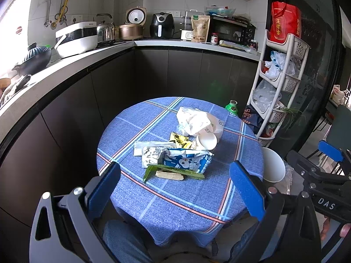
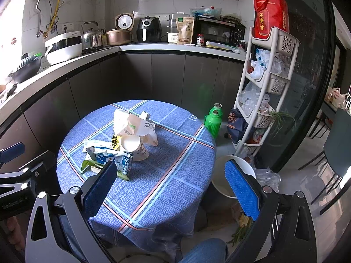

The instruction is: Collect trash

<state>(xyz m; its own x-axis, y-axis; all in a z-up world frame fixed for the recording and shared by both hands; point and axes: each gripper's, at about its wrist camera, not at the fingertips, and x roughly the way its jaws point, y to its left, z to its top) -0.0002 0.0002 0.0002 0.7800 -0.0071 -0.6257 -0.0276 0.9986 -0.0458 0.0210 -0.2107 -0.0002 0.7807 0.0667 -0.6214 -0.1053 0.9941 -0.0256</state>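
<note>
Left gripper (image 1: pixel 175 182): I see the jaws spread wide, holding nothing, above the near edge of the table (image 1: pixel 153 197).
Right gripper (image 2: pixel 173 184): also wide, nothing between the pads, over the table's right edge.
Trash: I count a pile mid-table: white paper bag (image 1: pixel 197 120), tipped paper cup (image 1: pixel 207 142), yellow wrapper (image 1: pixel 179 141), blue-white snack bag (image 1: pixel 186 160), green leaf (image 1: pixel 171 172).
Bin: white bucket (image 2: pixel 230 175) on the floor, just beside the table on the right.

One paper cup (image 1: pixel 206 142), two green flasks (image 2: pixel 212 121)
</note>
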